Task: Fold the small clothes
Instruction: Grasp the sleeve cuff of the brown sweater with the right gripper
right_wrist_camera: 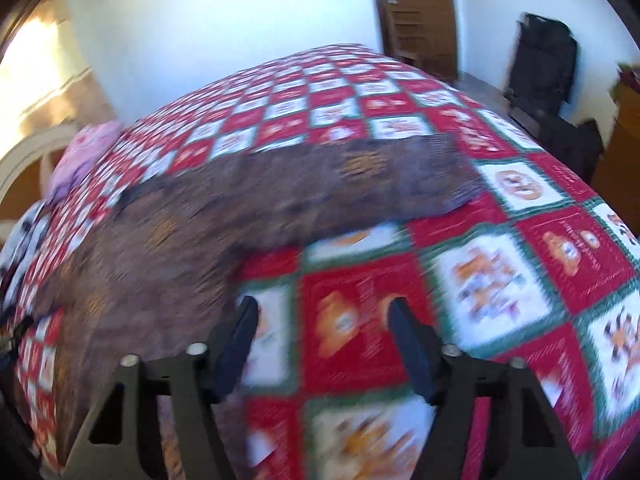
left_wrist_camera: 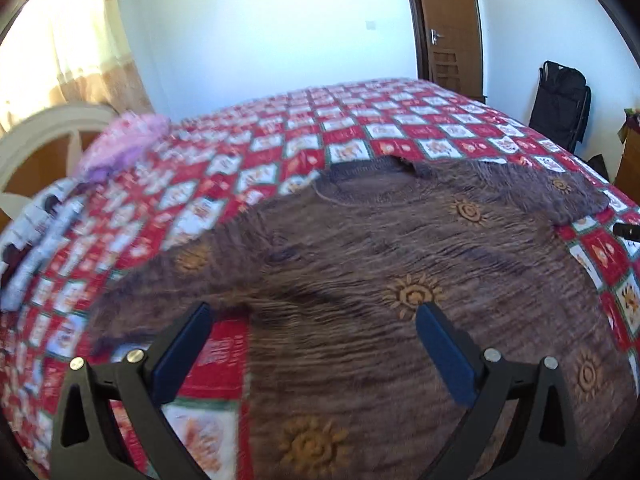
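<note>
A brown knitted sweater [left_wrist_camera: 360,264] with orange sun motifs lies spread flat on the red-and-white patchwork bedspread [left_wrist_camera: 304,140]. My left gripper [left_wrist_camera: 316,308] hangs open above the sweater's lower left part, one finger over the bedspread and one over the knit, with nothing between them. In the right wrist view the sweater [right_wrist_camera: 200,220] fills the left half, and one sleeve [right_wrist_camera: 380,172] reaches right across the bedspread [right_wrist_camera: 500,272]. My right gripper [right_wrist_camera: 324,303] is open over bare bedspread just right of the sweater's side edge. It holds nothing. The picture is blurred.
A pink garment [left_wrist_camera: 124,140] and a pile of white-and-dark clothes [left_wrist_camera: 40,232] lie at the bed's far left, by a white-and-wood headboard [left_wrist_camera: 36,148]. Beyond the bed are a wooden door [left_wrist_camera: 448,28], a black bag [left_wrist_camera: 560,100] and a wooden cabinet [left_wrist_camera: 630,160] at the right.
</note>
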